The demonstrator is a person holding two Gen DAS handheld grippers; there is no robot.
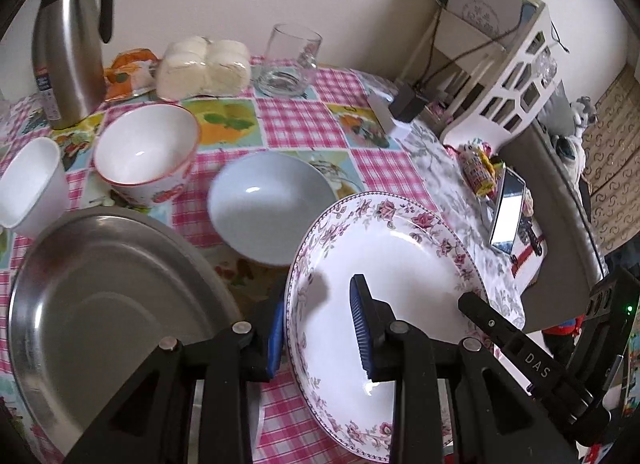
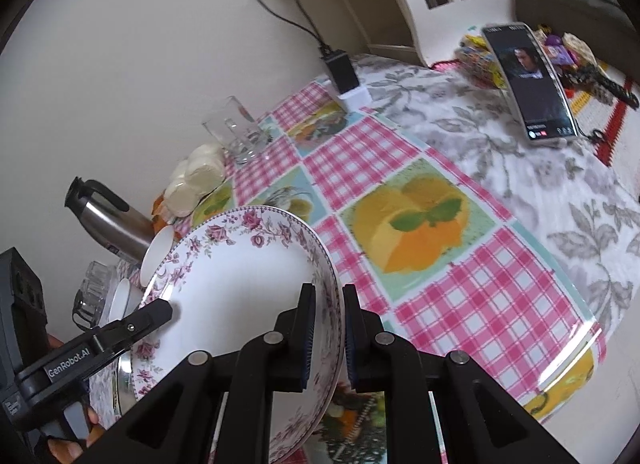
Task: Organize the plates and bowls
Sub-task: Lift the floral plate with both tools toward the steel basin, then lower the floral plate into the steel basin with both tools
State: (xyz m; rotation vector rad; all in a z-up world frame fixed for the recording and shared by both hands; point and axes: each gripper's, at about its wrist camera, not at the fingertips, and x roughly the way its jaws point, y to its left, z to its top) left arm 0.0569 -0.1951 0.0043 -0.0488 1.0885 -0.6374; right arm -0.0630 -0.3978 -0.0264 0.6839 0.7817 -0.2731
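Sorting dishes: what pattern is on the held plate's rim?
Pink flowers on the plate, clearest in the left wrist view.

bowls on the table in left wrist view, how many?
3: a small white bowl at the left edge, a red-rimmed bowl beside it, a pale blue bowl mid-table. Others may be hidden.

The floral plate [image 1: 400,264] runs off the bottom edge of the left wrist view, its near rim hidden behind the left gripper [image 1: 320,328]; the steel tray [image 1: 100,284] is cut off at the lower left; the white bowl [image 1: 28,184] is cut at the left edge. In the right wrist view the plate hides most of the bowls behind it; the phone [image 2: 528,80] screen text is too small to read.
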